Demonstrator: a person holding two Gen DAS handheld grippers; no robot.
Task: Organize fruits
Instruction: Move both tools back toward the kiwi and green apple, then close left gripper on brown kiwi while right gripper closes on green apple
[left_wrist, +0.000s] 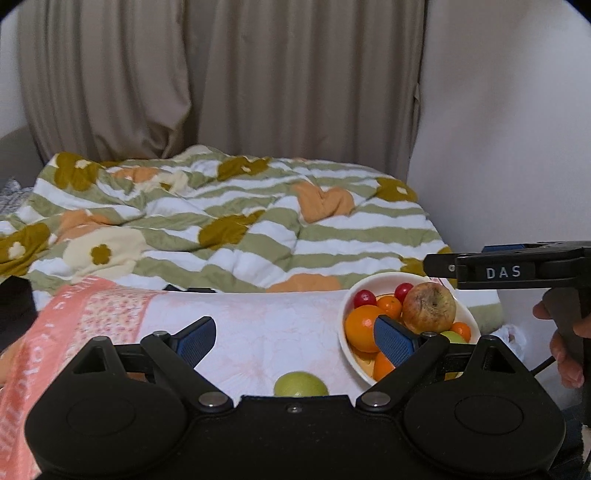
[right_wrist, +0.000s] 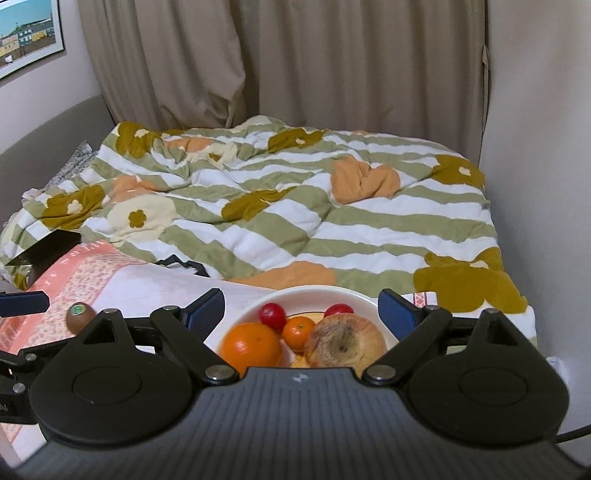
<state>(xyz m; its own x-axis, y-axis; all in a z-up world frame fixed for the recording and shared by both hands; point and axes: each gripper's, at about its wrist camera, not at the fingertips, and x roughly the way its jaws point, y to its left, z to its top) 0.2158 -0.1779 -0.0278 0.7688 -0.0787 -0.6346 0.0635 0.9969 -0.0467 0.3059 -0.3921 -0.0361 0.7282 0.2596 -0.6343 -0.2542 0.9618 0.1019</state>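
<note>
A white bowl (left_wrist: 354, 359) stands on the pink floral cloth at the right. It holds a large orange (left_wrist: 360, 326), a blemished apple (left_wrist: 428, 308), small oranges, red cherry-like fruits and a green fruit. A loose green fruit (left_wrist: 301, 384) lies on the cloth just under my left gripper (left_wrist: 295, 341), which is open and empty. My right gripper (right_wrist: 301, 312) hangs above the bowl (right_wrist: 314, 292), open, with nothing between its pads. A brown kiwi (right_wrist: 79, 318) with a green sticker lies to the left on the cloth. In the left wrist view the right gripper (left_wrist: 443, 264) shows side-on over the bowl.
The cloth (left_wrist: 258, 325) covers a surface in front of a bed with a striped flowered quilt (left_wrist: 258, 229). Behind are beige curtains and white walls. A black object (right_wrist: 48, 247) lies at the cloth's far left corner. A hand (left_wrist: 565, 343) grips the right gripper's handle.
</note>
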